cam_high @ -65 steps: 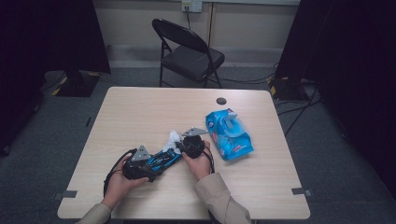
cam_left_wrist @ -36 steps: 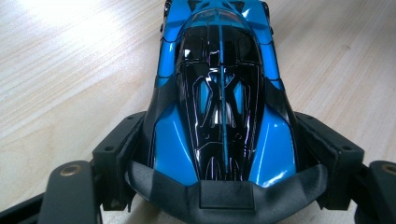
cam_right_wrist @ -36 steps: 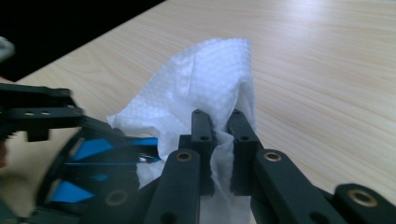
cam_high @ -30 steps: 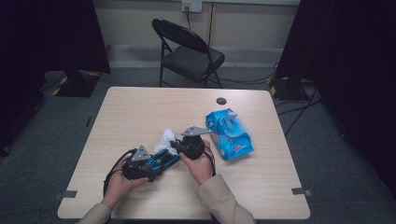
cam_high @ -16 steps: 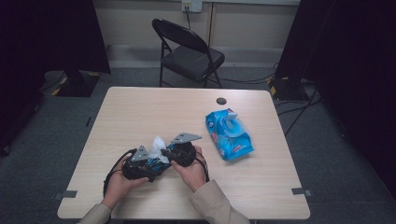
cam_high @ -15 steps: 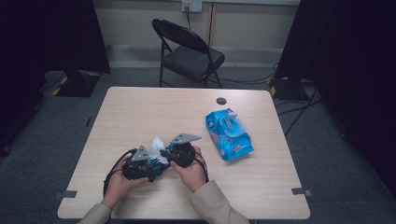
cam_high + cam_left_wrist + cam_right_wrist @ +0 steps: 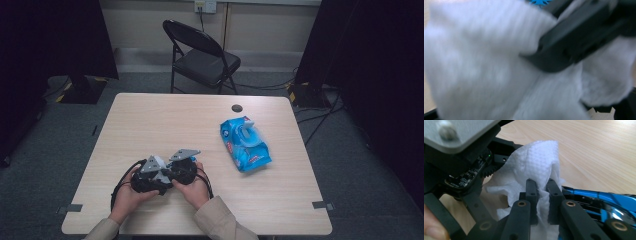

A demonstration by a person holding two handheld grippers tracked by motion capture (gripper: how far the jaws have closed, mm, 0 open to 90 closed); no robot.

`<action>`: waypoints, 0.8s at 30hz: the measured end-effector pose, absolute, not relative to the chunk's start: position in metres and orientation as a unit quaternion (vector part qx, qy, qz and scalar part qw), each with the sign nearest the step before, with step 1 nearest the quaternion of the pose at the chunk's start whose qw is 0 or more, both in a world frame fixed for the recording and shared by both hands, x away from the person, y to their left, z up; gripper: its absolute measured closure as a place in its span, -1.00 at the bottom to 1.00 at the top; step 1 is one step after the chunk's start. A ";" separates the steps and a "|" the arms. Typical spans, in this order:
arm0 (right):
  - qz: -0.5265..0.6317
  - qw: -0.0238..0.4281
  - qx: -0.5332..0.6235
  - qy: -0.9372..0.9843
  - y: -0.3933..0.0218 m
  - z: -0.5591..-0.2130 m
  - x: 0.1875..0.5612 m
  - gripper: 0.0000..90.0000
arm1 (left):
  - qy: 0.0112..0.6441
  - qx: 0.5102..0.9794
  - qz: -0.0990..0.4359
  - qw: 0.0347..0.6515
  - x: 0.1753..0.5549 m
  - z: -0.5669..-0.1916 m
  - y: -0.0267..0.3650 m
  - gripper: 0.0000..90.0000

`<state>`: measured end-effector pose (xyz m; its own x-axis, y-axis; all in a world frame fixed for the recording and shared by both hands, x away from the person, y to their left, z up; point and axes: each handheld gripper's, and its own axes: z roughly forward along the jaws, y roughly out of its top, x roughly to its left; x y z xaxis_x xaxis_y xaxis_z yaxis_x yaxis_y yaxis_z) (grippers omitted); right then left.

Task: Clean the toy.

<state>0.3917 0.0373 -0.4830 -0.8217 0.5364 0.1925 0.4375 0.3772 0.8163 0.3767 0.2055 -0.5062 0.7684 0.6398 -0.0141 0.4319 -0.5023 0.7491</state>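
Wipe (image 7: 541,162) pinched (crumpled) in right gripper's (image 7: 541,185) jaws.

This looks like a recording room or lab set up for filming, not a home. A plain wooden table (image 7: 165,125) stands alone on grey carpet (image 7: 65,130), with black curtains (image 7: 55,40) hanging at the far left and right. A black folding chair (image 7: 202,57) waits on the far side, cables (image 7: 315,115) trail across the floor at the right, and tape marks (image 7: 322,205) sit on the table's near corners.
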 end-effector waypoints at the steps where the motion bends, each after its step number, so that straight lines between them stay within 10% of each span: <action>1: 0.476 0.050 0.293 0.828 0.039 -0.484 0.392 0.86 | 0.313 0.856 0.134 0.389 0.377 -0.506 0.205 -0.46; 24: 0.459 0.056 0.265 0.846 0.051 -0.485 0.391 0.86 | 0.313 0.857 0.134 0.388 0.377 -0.506 0.206 -0.46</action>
